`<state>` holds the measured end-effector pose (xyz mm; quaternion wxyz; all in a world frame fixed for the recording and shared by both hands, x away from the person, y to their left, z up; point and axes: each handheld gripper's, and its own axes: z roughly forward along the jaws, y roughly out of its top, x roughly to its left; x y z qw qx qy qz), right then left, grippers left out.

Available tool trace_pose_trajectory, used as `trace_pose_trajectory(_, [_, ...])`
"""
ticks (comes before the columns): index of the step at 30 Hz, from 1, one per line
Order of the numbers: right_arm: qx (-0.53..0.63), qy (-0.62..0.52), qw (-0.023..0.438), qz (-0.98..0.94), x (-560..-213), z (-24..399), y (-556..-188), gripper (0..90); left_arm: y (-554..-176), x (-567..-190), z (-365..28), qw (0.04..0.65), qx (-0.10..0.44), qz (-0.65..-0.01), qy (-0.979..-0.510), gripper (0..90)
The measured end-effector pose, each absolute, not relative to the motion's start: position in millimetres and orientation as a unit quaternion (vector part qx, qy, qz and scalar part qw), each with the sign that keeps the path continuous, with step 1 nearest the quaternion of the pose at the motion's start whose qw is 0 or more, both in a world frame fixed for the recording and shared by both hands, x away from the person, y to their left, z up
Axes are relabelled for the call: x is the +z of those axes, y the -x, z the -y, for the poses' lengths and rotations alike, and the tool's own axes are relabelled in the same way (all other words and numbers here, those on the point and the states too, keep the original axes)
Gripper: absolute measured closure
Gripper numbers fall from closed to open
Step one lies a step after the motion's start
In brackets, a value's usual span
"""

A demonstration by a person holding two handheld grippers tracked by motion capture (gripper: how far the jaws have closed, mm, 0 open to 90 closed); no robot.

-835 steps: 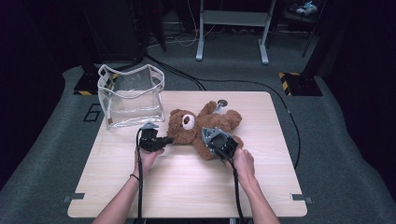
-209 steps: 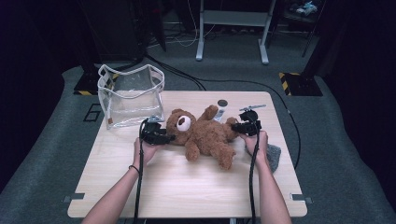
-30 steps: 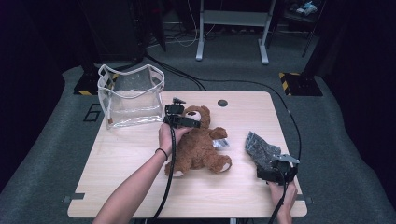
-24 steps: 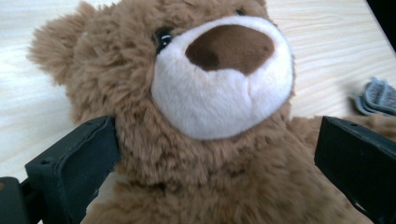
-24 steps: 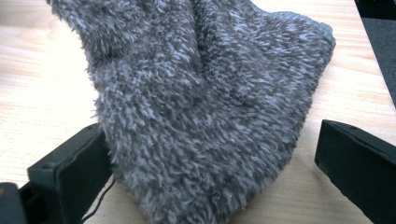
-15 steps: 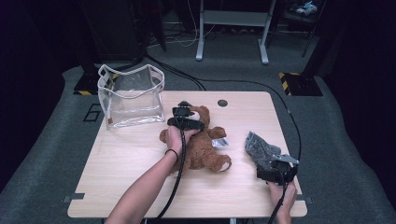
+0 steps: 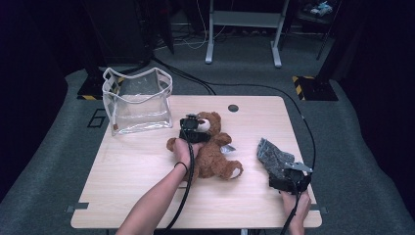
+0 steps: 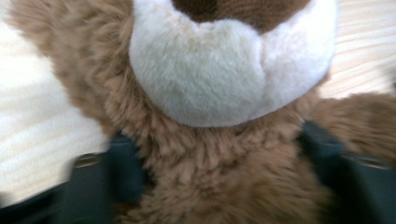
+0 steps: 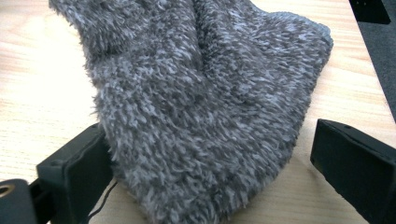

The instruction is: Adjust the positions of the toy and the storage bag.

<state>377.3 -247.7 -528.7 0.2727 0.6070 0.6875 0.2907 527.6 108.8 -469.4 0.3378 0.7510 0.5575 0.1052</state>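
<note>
A person works at a wooden tabletop [image 7: 147, 181] with a pair of tongs in each hand. The left tongs [image 7: 192, 131] are set down over a brown teddy bear [image 7: 213, 152] that lies near the middle of the tabletop, head toward the far edge. In the left gripper view the two black jaws stand on either side of the teddy bear's [image 8: 205, 140] neck, just under its white muzzle; they have just been closing, with the neck between them, and the fur now bulges against both, so the grasp looks made or all but made.

The right tongs [image 7: 286, 180] rest near the front right corner, at the near end of a grey fuzzy cloth [image 7: 272, 154]. In the right gripper view the cloth [image 9: 205, 102] lies between the jaws: the jaw at the picture's left touches its edge, the other stands clear, so these tongs are released.

A clear plastic bag [image 7: 138, 100] with white trim stands upright and open at the far left, just beside the teddy bear's head, with nothing in it.

Judged from this layout, the cloth is already off the toy and set aside, and packing the teddy bear into the bag is at its start: the grasp is being taken, while the lift, the carry and the drop into the bag remain.
</note>
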Motion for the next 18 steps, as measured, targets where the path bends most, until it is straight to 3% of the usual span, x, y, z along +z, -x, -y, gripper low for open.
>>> trace_pose_trajectory(3, [0.291, -0.606, 0.272, -0.688, -529, 248, -377, 2.7, -524, -470, -110, 0.349, 0.114, -0.545, -0.754, 51.9])
trace_pose_trajectory(6, [0.292, -0.61, 0.27, -0.685, -529, 248, -377, 3.4, -521, -470, -114, 0.361, 0.12, -0.534, -0.755, 55.6])
trace_pose_trajectory(18, [0.292, -0.609, 0.27, -0.686, -529, 248, -377, 3.5, -512, -462, -130, 0.402, 0.114, -0.516, -0.748, 59.0])
